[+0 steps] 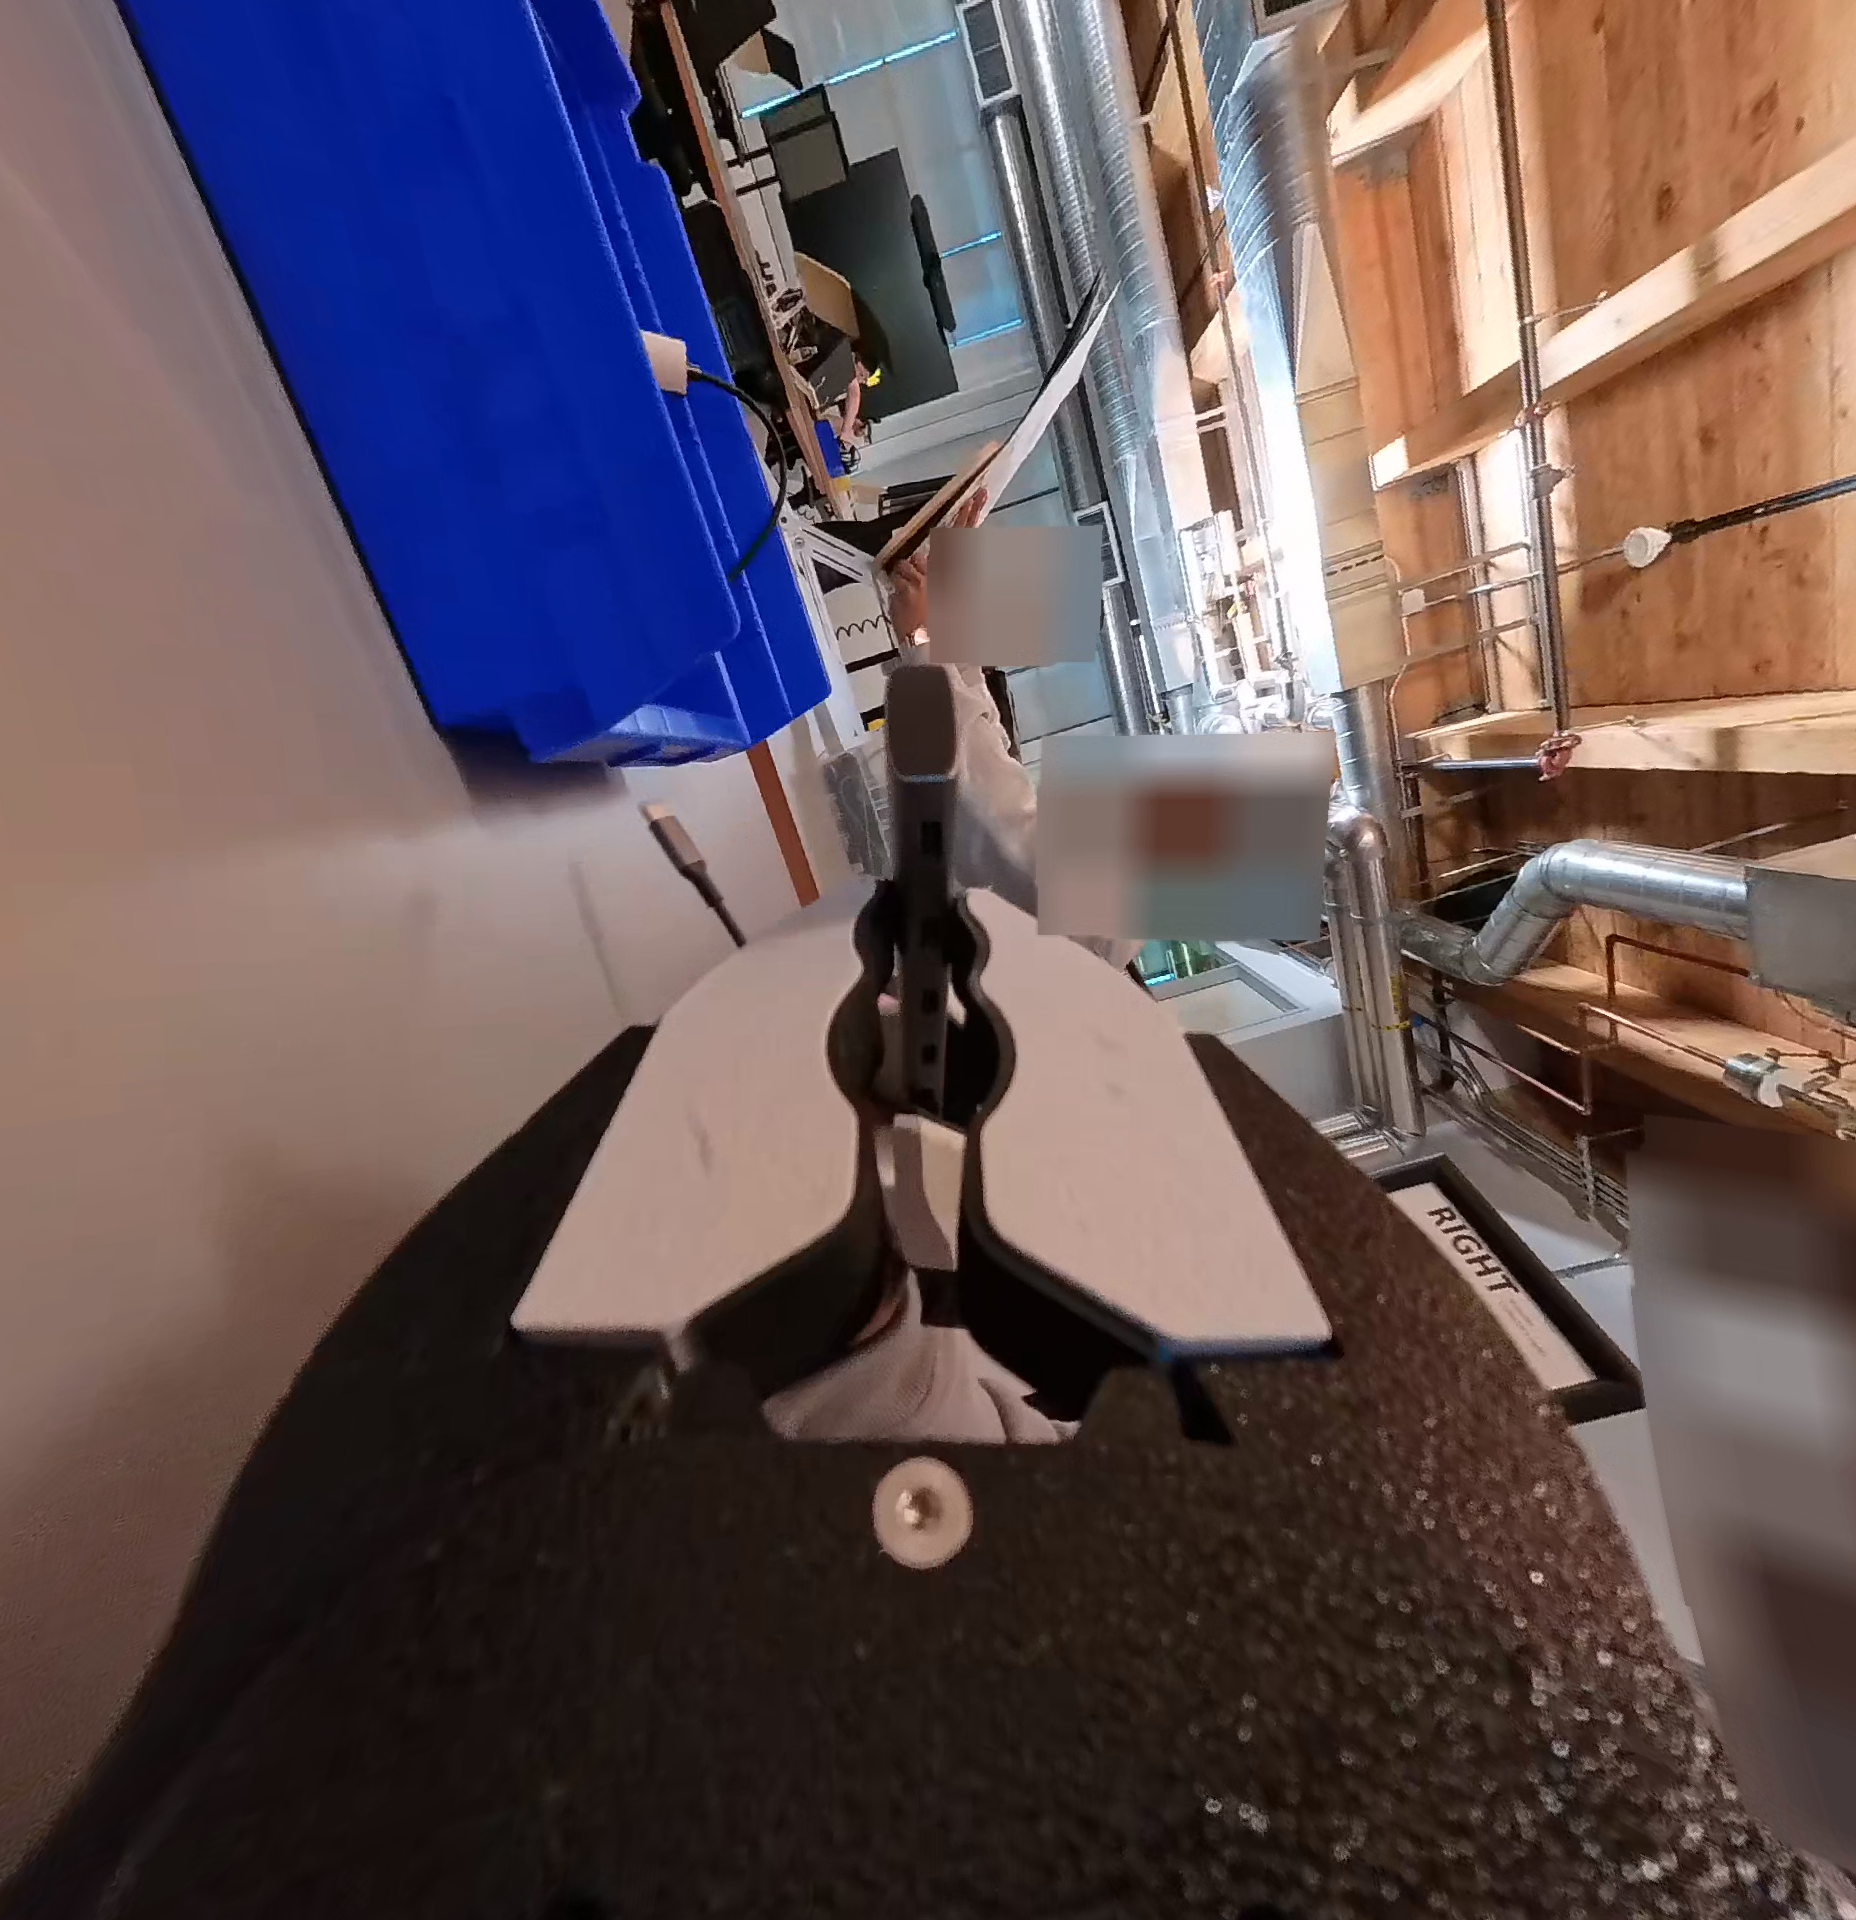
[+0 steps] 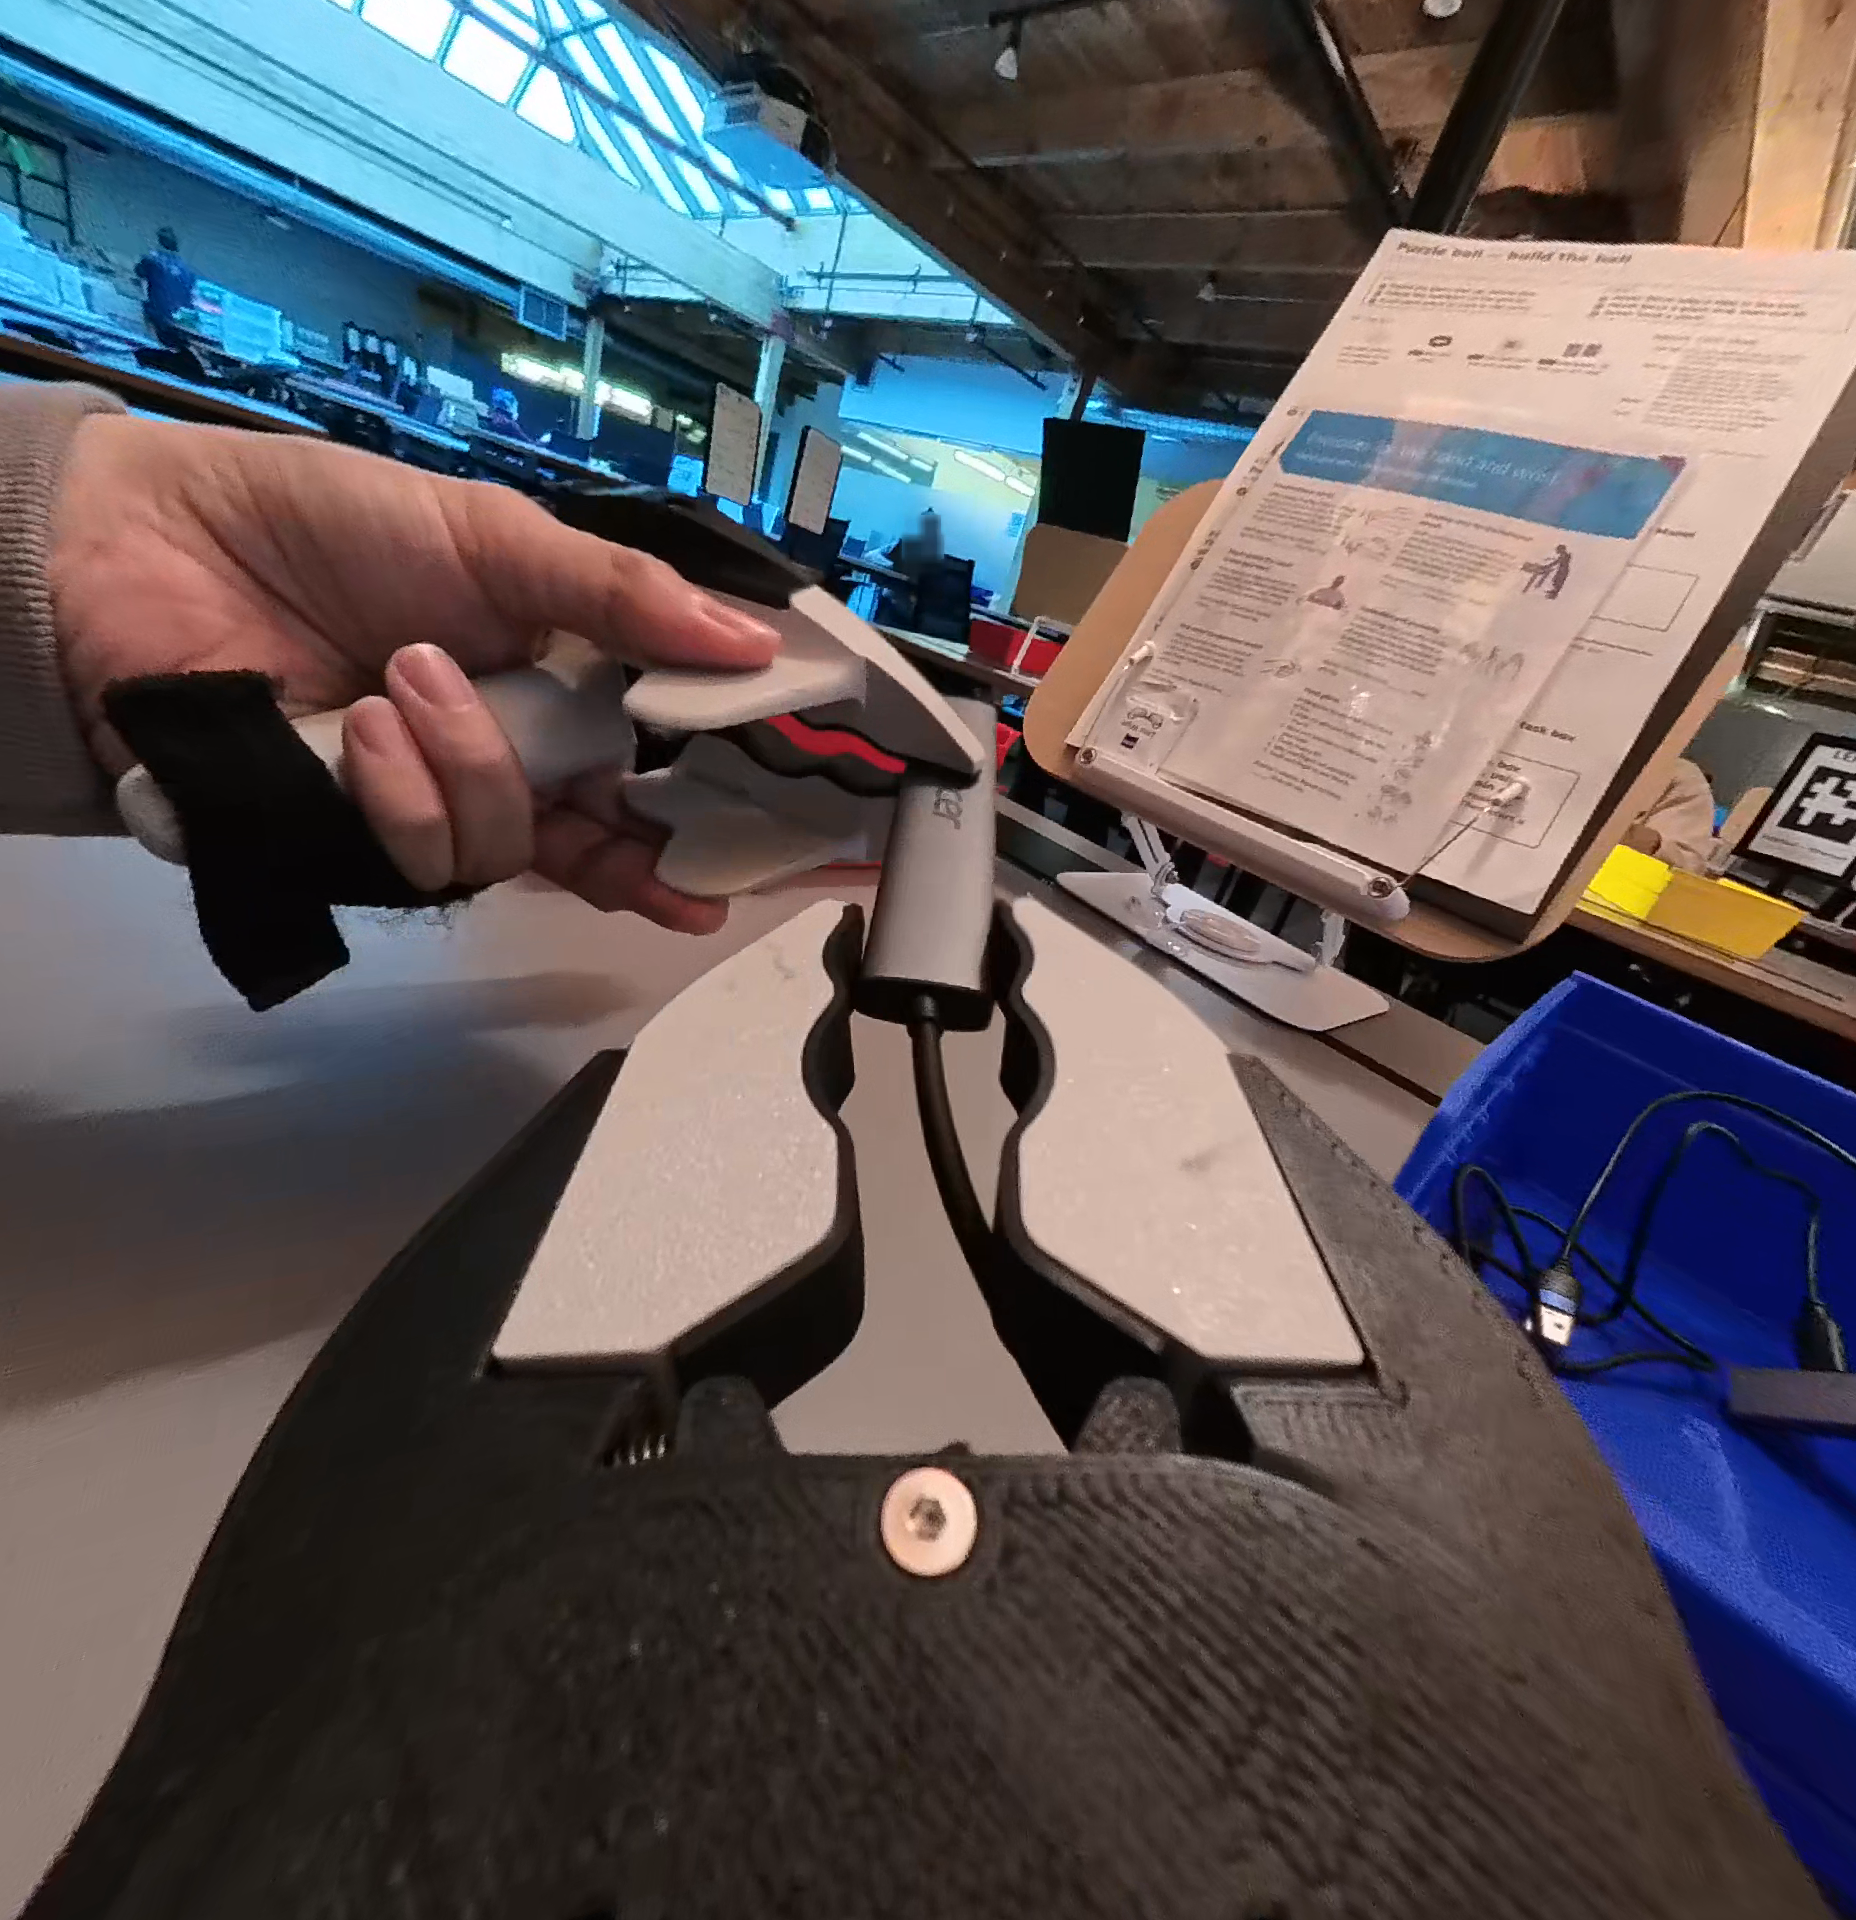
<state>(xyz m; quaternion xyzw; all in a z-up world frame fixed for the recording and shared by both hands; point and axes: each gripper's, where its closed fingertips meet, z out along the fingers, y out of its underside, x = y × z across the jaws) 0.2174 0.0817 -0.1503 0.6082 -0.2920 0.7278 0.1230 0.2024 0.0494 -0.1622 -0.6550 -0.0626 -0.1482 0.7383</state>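
Observation:
A slim grey USB hub with a black cable is held above the pale table. My right gripper is shut on the hub's cable end, and the cable runs back between its fingers. My left gripper, held by a hand, is shut on the hub's far end from the left. In the left wrist view the hub shows edge-on with small ports, clamped between the left gripper's fingers and sticking out past the tips.
A blue bin with loose cables stands at the right; it also shows in the left wrist view. A sheet on a tilted stand stands behind. A loose cable plug lies on the table. Yellow blocks lie far right. The tips of one gripper are about 5 cm away from the tips of the other.

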